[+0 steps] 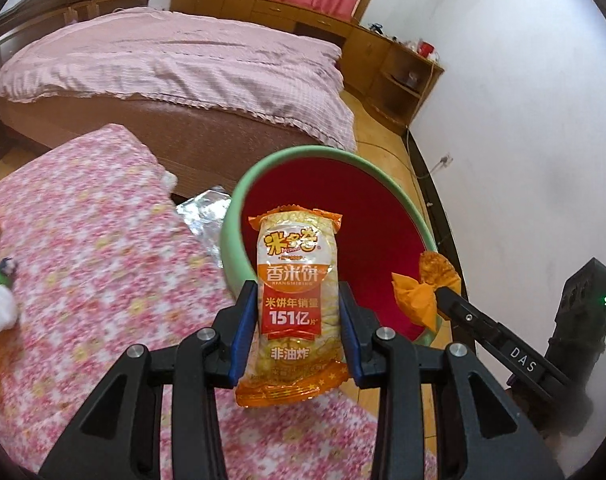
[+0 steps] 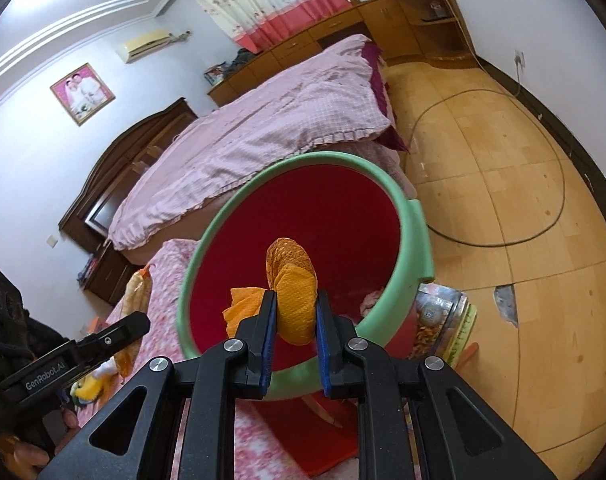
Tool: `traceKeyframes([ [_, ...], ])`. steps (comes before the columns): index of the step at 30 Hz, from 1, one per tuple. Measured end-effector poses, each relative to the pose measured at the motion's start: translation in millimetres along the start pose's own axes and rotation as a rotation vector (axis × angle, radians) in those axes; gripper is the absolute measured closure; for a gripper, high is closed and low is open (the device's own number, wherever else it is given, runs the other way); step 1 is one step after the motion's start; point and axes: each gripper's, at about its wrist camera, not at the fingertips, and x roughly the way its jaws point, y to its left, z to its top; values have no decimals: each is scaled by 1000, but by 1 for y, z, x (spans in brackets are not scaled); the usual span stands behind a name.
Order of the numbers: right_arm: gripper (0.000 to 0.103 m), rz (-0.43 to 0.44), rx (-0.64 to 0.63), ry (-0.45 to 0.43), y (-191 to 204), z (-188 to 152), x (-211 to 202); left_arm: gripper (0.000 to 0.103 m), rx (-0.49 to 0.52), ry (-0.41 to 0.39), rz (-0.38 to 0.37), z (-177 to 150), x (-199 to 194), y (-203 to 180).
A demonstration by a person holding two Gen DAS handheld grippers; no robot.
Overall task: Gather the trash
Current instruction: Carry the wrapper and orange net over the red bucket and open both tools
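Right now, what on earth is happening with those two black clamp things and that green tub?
A person is tidying up snack litter with a hand-held tool in each hand. The left tool is clamped on an orange-and-white rice cracker packet. The right tool is clamped on a crumpled orange snack wrapper. Both are held above the open mouth of a green plastic bin with a red lining, beside a pink floral-covered surface. Nothing has been dropped in yet.
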Motion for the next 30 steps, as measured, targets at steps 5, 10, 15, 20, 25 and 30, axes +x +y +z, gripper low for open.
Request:
traceKeyframes([
  [5,83,-17,4,-3,-6,4,8,64,14,6,-5,4,13,-7],
  [10,82,-13,-4,6,-5,3,13,56,16,-4,5,8,17,-7],
  [15,76,-10,5,9,-8,3,15,56,10,-9,16,11,18,-3],
  [20,70,1,3,0,-5,3,11,56,-3,-21,26,8,9,3],
  [25,66,12,-7,-5,2,1,6,56,-13,-40,41,4,-3,9],
  [30,65,20,-36,-11,14,-1,-1,56,-32,-58,51,-2,-19,18],
])
